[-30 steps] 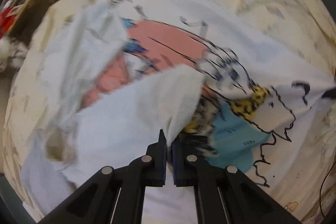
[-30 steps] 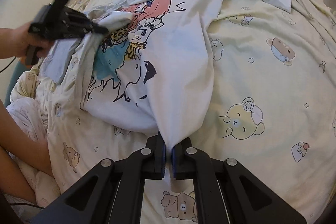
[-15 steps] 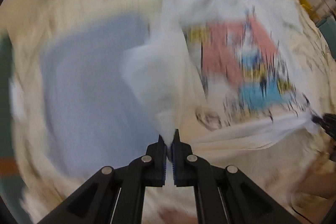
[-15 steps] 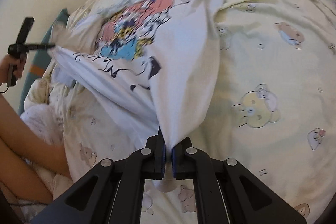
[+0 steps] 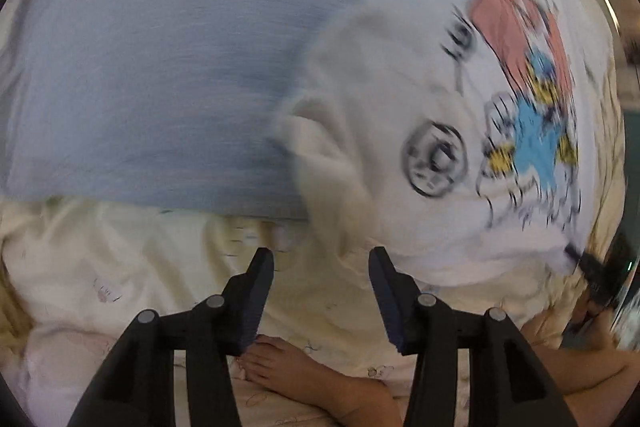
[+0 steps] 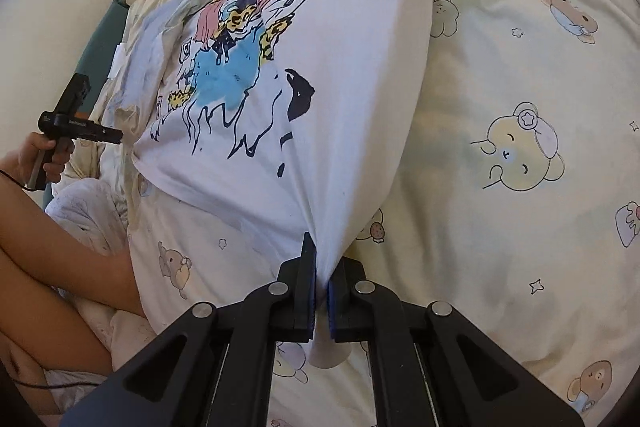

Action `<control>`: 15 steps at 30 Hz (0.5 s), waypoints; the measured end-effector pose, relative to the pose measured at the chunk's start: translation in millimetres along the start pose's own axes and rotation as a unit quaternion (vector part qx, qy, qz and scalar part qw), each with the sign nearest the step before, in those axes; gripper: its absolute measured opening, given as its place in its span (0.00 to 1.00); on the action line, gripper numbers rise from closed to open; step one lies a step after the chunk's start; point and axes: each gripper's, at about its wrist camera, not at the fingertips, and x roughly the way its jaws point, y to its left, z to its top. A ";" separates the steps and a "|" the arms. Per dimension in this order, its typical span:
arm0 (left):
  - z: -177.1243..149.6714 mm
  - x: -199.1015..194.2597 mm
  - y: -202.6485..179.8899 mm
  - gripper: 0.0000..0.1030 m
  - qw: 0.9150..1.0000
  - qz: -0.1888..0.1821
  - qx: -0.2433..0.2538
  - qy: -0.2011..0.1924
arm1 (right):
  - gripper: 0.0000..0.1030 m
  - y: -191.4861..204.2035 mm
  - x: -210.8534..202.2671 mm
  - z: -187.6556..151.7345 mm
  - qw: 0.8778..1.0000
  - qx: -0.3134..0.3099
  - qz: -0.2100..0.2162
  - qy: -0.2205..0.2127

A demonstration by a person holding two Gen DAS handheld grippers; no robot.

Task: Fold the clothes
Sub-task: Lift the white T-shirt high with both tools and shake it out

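A white T-shirt [image 6: 352, 75] with a pink, blue and yellow cartoon print lies spread on the bed. My right gripper [image 6: 322, 267] is shut on its near hem, the cloth bunched between the pads. In the left wrist view the T-shirt [image 5: 400, 99] lies blurred at the right, its edge just beyond the right fingertip. My left gripper [image 5: 320, 259] points down at the sheet, its jaws opening with nothing between them. From the right wrist view, the left gripper [image 6: 118, 137] hangs beside the shirt's left edge, held by a hand. The right gripper [image 5: 576, 255] shows at the far right.
A pale blue garment [image 5: 160, 67] lies flat beside the T-shirt, on a cream bedsheet [image 6: 520, 147] printed with bears. The person's legs [image 6: 48, 267] rest on the bed at the left, a foot [image 5: 280, 359] under my left gripper. A teal edge [image 6: 108, 39] borders the bed.
My left gripper swept across the bed with the shirt's corner, then opened and let it go. The shirt now lies flatter. The right gripper kept its hold and barely moved.
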 end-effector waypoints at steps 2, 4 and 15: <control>3.2 -3.9 13.2 0.54 0.999 -0.004 -0.032 -0.025 | 0.04 -0.8 1.4 0.0 1.000 0.006 0.001 0.003; 9.1 -4.4 15.7 0.54 0.998 -0.016 -0.045 -0.043 | 0.04 -1.1 2.9 0.3 1.000 0.009 0.002 0.004; 46.9 13.6 -14.0 0.33 0.998 -0.007 -0.015 -0.067 | 0.04 -0.9 0.8 -0.2 1.000 0.014 0.004 0.005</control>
